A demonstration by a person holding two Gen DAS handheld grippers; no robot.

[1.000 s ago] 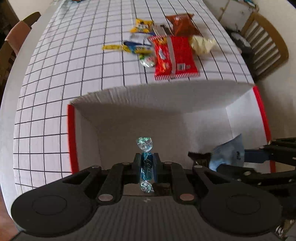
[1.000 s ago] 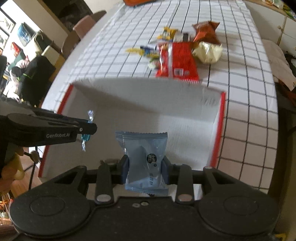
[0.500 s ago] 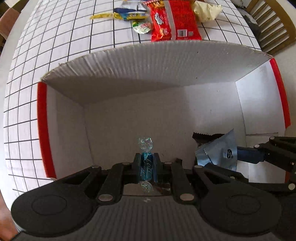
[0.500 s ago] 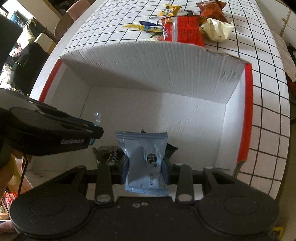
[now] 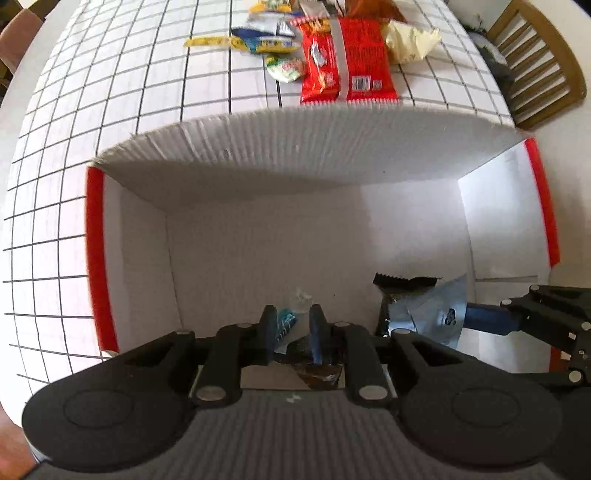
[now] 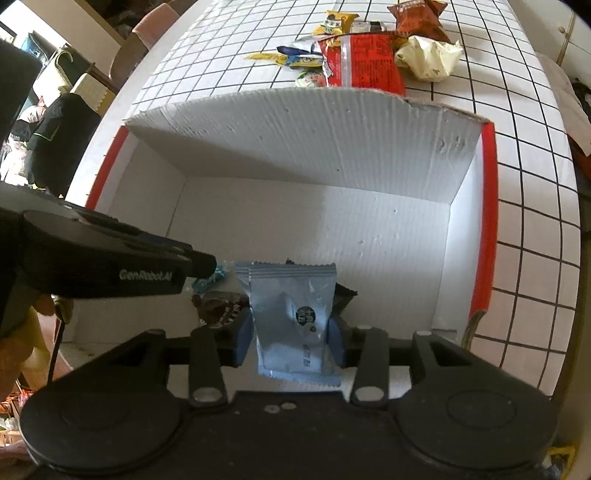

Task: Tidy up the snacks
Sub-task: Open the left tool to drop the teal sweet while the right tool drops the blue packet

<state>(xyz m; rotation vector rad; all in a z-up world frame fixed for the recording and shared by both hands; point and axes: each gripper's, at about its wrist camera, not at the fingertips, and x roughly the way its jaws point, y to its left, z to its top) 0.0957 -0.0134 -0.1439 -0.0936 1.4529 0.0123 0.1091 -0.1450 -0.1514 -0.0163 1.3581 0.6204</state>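
My left gripper (image 5: pixel 293 328) hangs over the floor of a white cardboard box (image 5: pixel 314 147) with red side edges, its jaws opening. A teal wrapped candy (image 5: pixel 287 325) leans loose against the left finger, with a gap to the other. My right gripper (image 6: pixel 290 338) is in the same box (image 6: pixel 314 140). Its jaws are opening too, but the pads still touch both sides of an upright light blue packet (image 6: pixel 291 317). That packet (image 5: pixel 432 314) also shows at the right of the left wrist view. Dark wrappers (image 6: pixel 221 306) lie on the box floor.
Beyond the box, on the checked tablecloth (image 5: pixel 110 92), lie a red bag (image 5: pixel 343 59), a pale yellow bag (image 5: pixel 410 40), small yellow and blue packets (image 5: pixel 258 42) and an orange-brown bag (image 6: pixel 419 18). A wooden chair (image 5: pixel 543 70) stands at the table's right.
The left jaws have parted and the candy has tipped from upright to leaning. The right jaws have widened a little with the packet still between them. Both views now look deeper into the box.
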